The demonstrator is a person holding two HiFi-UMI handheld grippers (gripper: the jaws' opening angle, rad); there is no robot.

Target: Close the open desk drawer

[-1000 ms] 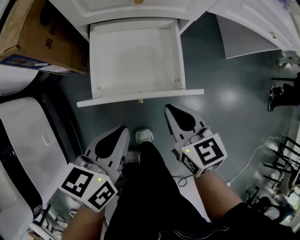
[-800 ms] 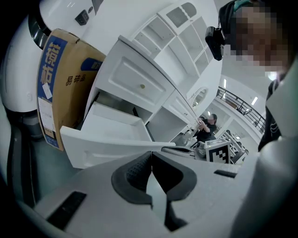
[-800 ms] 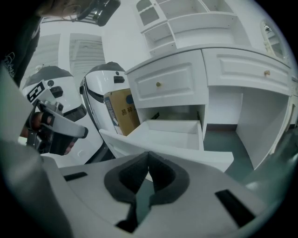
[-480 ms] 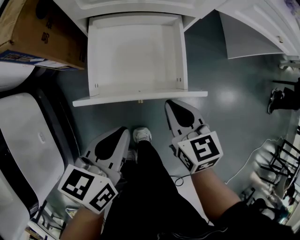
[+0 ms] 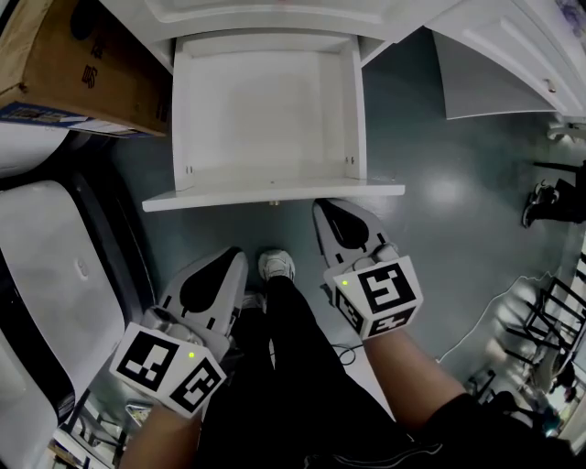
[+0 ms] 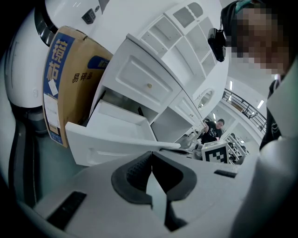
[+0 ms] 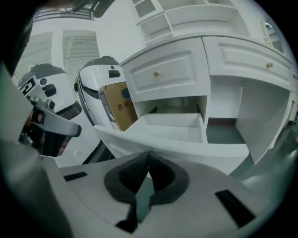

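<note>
While the drawer point(image 5: 265, 110) stands pulled out of the white desk point(image 5: 275, 11), the right gripper point(image 5: 322, 209), jaws together and empty, sits at its front panel point(image 5: 229, 197), apparently as a blunt pusher. The left gripper point(image 5: 238, 256), likewise closed on nothing, hangs back, uninvolved.

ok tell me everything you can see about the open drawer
The drawer is white, seemingly painted wood: a shallow, empty tray with a wider front panel and a small knob at the panel's centre. It stands pulled far out of the white desk, level, with a cardboard box beside it. The right hand-held gripper, jaws shut, has its tip at the front panel; actual contact is unclear.
</note>
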